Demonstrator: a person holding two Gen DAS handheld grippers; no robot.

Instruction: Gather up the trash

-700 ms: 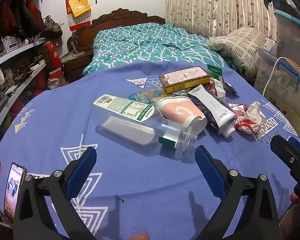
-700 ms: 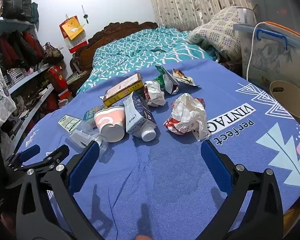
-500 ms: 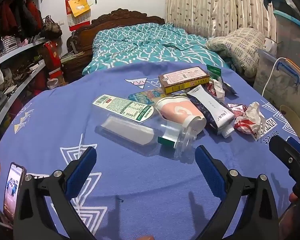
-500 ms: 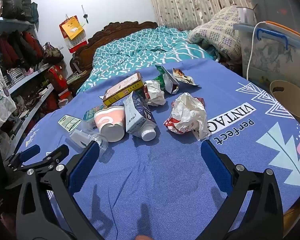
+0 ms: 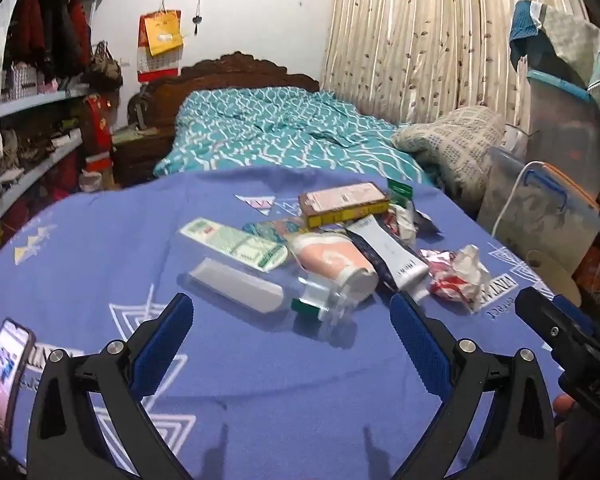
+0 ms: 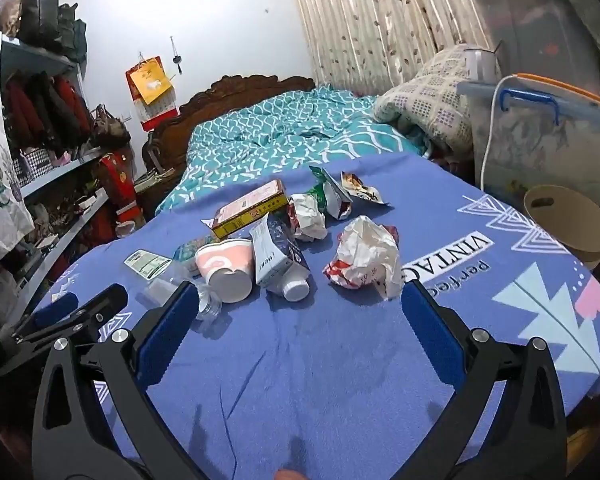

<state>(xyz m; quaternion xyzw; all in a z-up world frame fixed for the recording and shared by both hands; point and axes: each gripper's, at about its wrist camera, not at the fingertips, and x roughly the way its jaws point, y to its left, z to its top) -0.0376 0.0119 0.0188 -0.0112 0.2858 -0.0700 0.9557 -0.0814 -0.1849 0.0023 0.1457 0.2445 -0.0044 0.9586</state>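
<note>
Trash lies in a heap on the blue tablecloth (image 5: 260, 392): a clear plastic bottle (image 5: 256, 280) on its side, a pink paper cup (image 5: 336, 260), a tube (image 5: 388, 252), a yellow-edged box (image 5: 344, 202) and a crumpled red-and-white wrapper (image 5: 460, 276). My left gripper (image 5: 292, 336) is open and empty, just short of the bottle. My right gripper (image 6: 296, 320) is open and empty, in front of the cup (image 6: 226, 266), tube (image 6: 278, 260) and wrapper (image 6: 364, 258). A tan bin (image 6: 568, 222) stands off the table's right edge.
A phone (image 5: 4, 368) lies at the table's near left. A bed (image 5: 284, 136) is behind the table, shelves (image 5: 32, 132) on the left, plastic storage boxes (image 6: 540, 136) on the right. More wrappers (image 6: 328, 196) lie behind the heap.
The left gripper's view has moved up and slightly closer to the bottle. The right gripper has barely moved. Both stay open; no trash has moved.
</note>
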